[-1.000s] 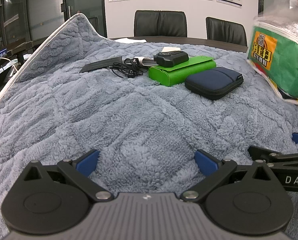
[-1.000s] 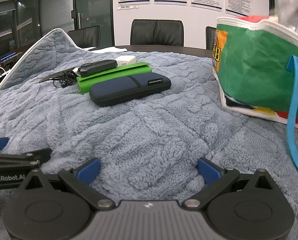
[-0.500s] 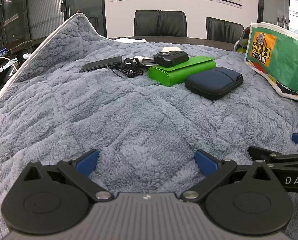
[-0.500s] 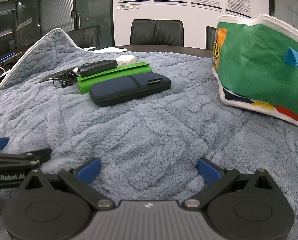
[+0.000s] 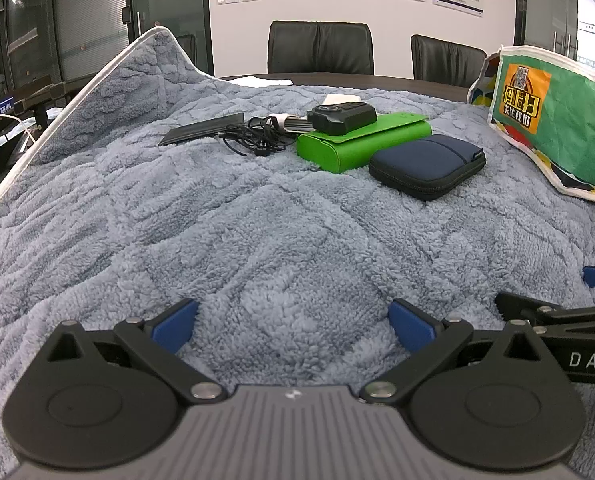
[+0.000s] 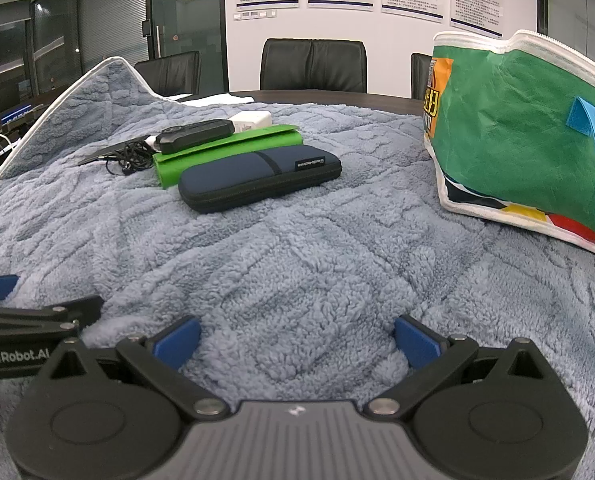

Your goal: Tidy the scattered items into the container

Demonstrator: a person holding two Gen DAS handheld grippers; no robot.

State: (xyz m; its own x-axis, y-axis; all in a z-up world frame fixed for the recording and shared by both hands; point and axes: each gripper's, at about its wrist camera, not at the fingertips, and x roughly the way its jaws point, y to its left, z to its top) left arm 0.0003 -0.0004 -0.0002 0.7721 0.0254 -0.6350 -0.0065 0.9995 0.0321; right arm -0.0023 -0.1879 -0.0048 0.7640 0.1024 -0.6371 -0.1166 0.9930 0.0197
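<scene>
Right wrist: green bag [image 6: 509, 120], white-trimmed, upright.

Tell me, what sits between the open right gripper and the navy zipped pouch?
Only bare grey-blue fleece blanket separates the right gripper from the navy zipped pouch, seen in the right wrist view.

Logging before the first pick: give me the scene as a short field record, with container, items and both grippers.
container: green tote bag, on the blanket, right of the items
items: navy zip case; green pouch with black device on top; tangled black cable; flat dark wallet; white adapter
left gripper: open, holding nothing
right gripper: open, holding nothing
</scene>
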